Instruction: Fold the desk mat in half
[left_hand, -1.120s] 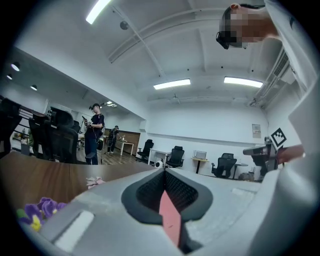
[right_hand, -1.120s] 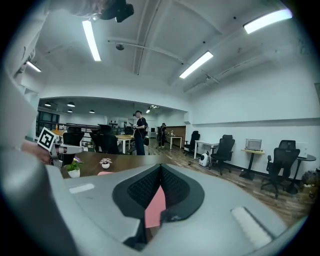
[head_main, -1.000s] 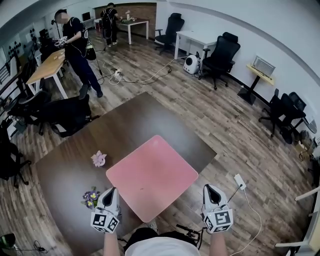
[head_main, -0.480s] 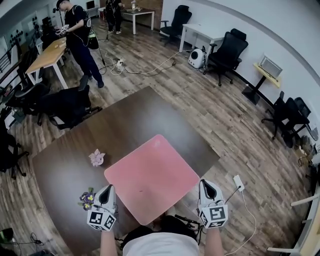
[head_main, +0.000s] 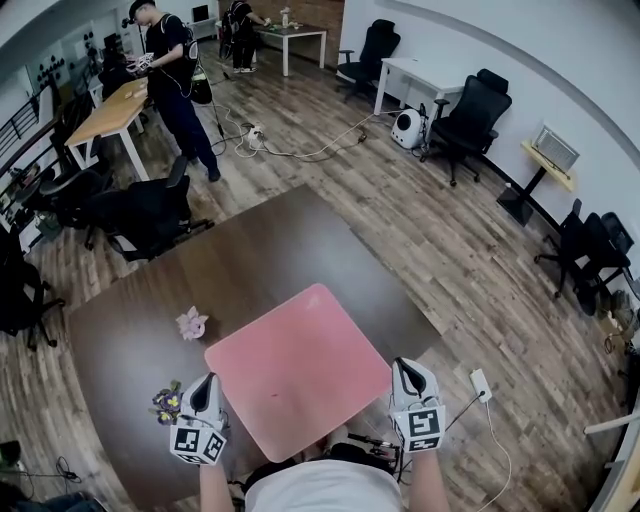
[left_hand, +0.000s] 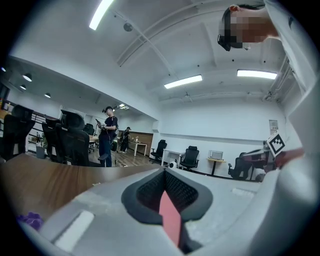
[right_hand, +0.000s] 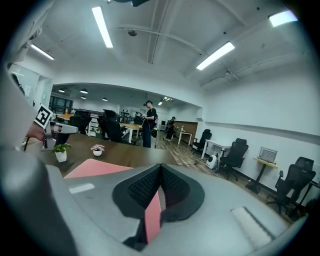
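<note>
The pink desk mat (head_main: 298, 368) lies as a diamond on the dark brown table (head_main: 270, 250). My left gripper (head_main: 209, 381) is at the mat's left corner and my right gripper (head_main: 403, 366) is at its right corner. In the left gripper view the left gripper (left_hand: 164, 173) is shut, with a pink strip of the mat (left_hand: 170, 218) pinched between the black pads. In the right gripper view the right gripper (right_hand: 160, 167) is shut on a pink edge (right_hand: 152, 218) in the same way. The rest of the mat (right_hand: 95, 167) lies flat to that gripper's left.
Two small potted flowers stand left of the mat, a pink one (head_main: 190, 323) and a purple one (head_main: 166, 400). The table's right edge runs just beyond the right gripper. A white power strip (head_main: 479, 384) lies on the floor. Office chairs (head_main: 150, 215) and a standing person (head_main: 180, 80) are far behind.
The head view has shifted a little. Both grippers stay shut at the mat's corners, and the right one has come slightly inward.
</note>
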